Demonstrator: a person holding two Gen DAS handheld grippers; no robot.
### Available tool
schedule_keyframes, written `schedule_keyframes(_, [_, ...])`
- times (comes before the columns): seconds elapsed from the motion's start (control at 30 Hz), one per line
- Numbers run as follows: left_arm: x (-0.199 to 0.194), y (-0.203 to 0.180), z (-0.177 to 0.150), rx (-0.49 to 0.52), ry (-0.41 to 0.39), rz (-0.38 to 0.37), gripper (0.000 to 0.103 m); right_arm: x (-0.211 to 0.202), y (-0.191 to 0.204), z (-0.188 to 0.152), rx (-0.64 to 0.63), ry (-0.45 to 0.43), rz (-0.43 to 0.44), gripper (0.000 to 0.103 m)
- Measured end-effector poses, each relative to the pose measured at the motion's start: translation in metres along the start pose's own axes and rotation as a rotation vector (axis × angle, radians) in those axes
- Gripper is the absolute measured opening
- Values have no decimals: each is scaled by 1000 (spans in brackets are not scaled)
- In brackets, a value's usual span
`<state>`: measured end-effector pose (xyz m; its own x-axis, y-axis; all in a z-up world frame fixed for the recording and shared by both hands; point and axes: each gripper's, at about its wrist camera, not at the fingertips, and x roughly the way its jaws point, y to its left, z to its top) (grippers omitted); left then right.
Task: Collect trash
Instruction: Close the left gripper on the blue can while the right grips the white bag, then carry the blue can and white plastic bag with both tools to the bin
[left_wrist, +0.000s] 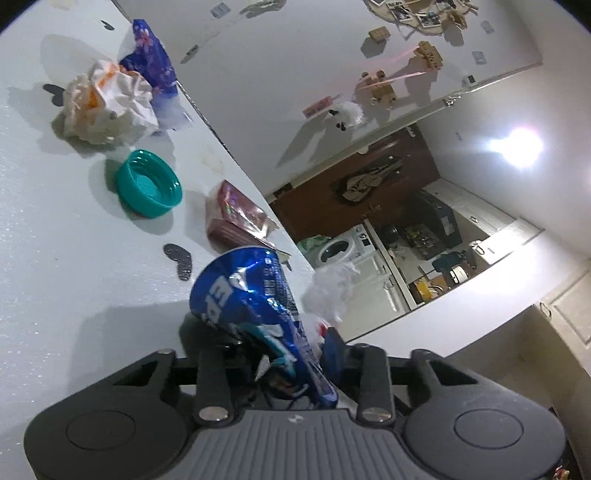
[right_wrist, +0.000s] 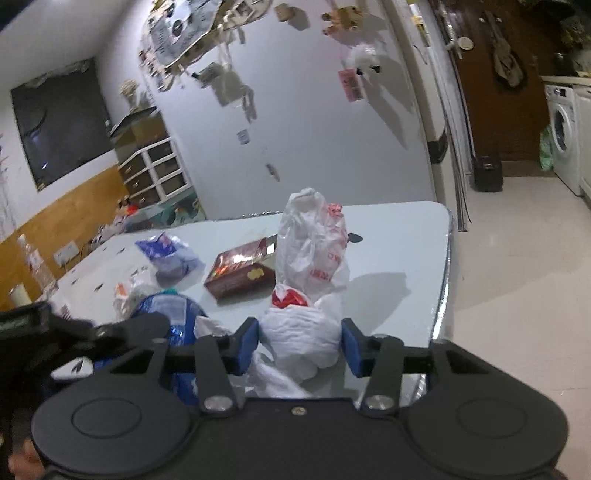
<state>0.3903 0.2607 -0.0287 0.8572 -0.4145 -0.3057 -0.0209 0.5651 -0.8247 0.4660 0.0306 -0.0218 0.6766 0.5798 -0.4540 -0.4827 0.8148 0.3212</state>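
On my left-wrist view, the counter (left_wrist: 55, 258) carries, from the far left, a crumpled white-and-orange paper wad (left_wrist: 107, 107) with a blue printed wrapper (left_wrist: 151, 62) touching it behind, then a teal bottle cap (left_wrist: 149, 182) lying open side up, then a dark red cigarette box (left_wrist: 236, 218) near the counter's edge. My left hand-held gripper (left_wrist: 291, 365) is pinched narrow on a crushed blue foil snack bag (left_wrist: 251, 302), which stands up from between its fingers. On my right-wrist view, the left device shows as a dark shape at the left edge with the blue bag beside it; the red box lies near mid-counter. My right hand-held gripper (right_wrist: 301, 345) is closed on a white plastic bag (right_wrist: 314, 251) with red print, its blue fingers (right_wrist: 245, 343) pressing the bunched lower part while the top rises upright above the counter.
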Motion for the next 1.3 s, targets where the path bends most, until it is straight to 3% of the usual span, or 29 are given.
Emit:
schedule_keyframes(0.3, [-8, -13, -7, 65, -1, 44, 28, -54, -9, -3, -104, 37, 44, 49])
schedule_keyframes(0.5, [-17, -37, -16, 212, -49, 119, 28, -77, 3, -14, -179, 92, 98, 50])
schedule_keyframes(0.73, [-23, -56, -25, 367, -65, 183, 28, -71, -8, -19, -15, 117, 115, 53])
schedule_keyframes(0.83, [-22, -64, -30, 454, -72, 225, 28, -66, -13, -18, 54, 103, 102, 63])
schedule_keyframes(0.9, [-21, -65, -31, 470, -64, 230, 28, -62, -12, -18, 60, 99, 108, 64])
schedule_keyframes(1.03, [-21, -71, -34, 537, -65, 276, 28, -54, 1, -24, -40, 116, 76, 51])
schedule_keyframes(1.13, [-23, -76, -36, 559, -75, 272, 28, -55, 8, -24, -90, 111, 75, 49])
schedule_keyframes(1.3, [-24, -94, -50, 628, -86, 289, 28, -77, 7, -16, -129, 32, 35, 49])
